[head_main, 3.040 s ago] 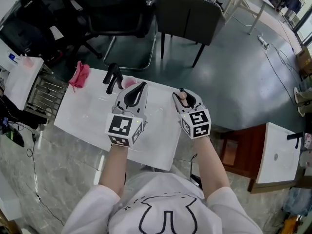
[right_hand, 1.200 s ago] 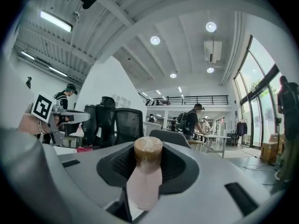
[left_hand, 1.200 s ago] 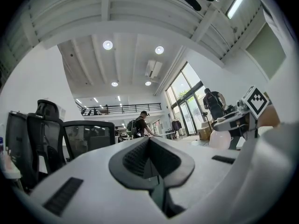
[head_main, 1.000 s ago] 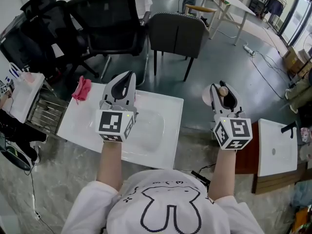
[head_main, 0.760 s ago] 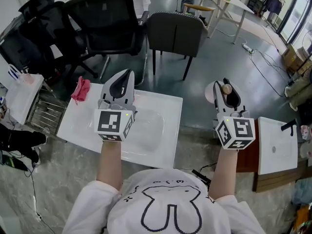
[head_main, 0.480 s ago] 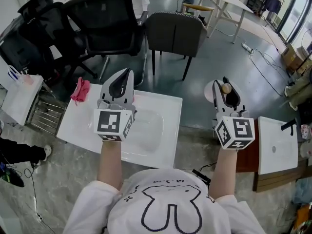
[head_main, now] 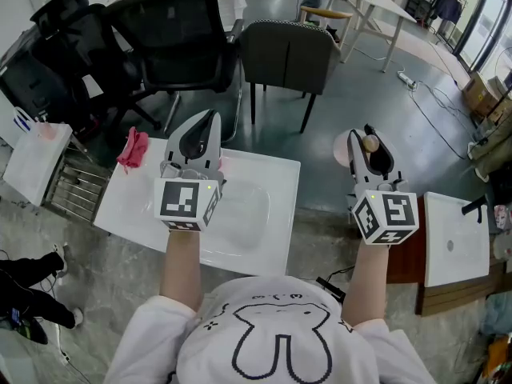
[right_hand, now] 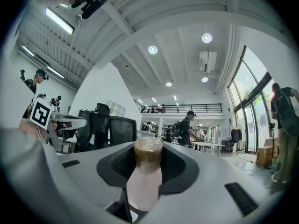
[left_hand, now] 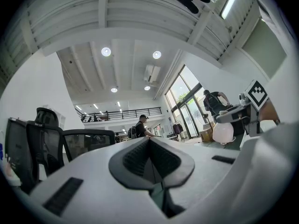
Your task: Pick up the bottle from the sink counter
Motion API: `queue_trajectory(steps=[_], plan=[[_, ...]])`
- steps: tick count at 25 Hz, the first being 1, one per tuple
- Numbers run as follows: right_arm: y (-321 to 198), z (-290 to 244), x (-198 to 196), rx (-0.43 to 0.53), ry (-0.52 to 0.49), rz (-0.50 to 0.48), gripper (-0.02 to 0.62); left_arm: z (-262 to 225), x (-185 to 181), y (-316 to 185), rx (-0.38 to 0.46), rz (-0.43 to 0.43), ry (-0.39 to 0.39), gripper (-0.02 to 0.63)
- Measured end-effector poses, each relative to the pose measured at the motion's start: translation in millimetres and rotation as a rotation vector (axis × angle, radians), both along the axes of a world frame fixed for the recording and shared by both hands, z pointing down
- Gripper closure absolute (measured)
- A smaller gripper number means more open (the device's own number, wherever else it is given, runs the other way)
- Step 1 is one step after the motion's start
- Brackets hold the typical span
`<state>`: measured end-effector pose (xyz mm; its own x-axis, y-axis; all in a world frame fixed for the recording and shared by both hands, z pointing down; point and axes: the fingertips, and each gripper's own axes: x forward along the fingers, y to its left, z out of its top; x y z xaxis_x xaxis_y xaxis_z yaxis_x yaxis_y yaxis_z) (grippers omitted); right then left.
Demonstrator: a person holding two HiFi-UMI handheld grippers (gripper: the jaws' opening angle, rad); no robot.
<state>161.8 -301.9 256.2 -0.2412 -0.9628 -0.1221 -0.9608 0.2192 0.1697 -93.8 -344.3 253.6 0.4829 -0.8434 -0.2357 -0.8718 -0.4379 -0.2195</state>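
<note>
**Containers.** The single bottle (head_main: 342,152), pale with a brown cap, hangs in the air past the worktop's (head_main: 140,202) right edge. It is clamped at the neck in the right tongs (head_main: 366,131). In the right gripper view the cap stands between the pads of the right tongs (right_hand: 148,149), and the pale body of the bottle (right_hand: 145,183) fills the gap nearer the camera. The basin (head_main: 244,210) sunk into the worktop shows only its white bottom.

**Counts.** There are two tongs. The left tongs (head_main: 214,117) hover over the worktop's far edge, and the left gripper view shows the left tongs (left_hand: 150,140) with jaws pressed together and nothing between them. One pink cloth (head_main: 134,146) lies on the worktop's far left corner. Three chairs (head_main: 292,50) stand beyond the worktop's far edge. A second white slab (head_main: 452,250) lies well apart to the worktop's right.

**Edges and room.** Bare floor (head_main: 384,94) opens beyond the worktop's right edge. A wire rack (head_main: 76,182) sits just beside its left edge.
</note>
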Motion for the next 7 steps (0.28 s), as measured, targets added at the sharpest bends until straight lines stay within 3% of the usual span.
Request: queue_trajectory(steps=[7], plan=[[3.5,-6.0,-4.7,0.011,0.0,-0.007,0.453,-3.3,-3.1,1.8,0.004,-0.002,0.005,0.597]])
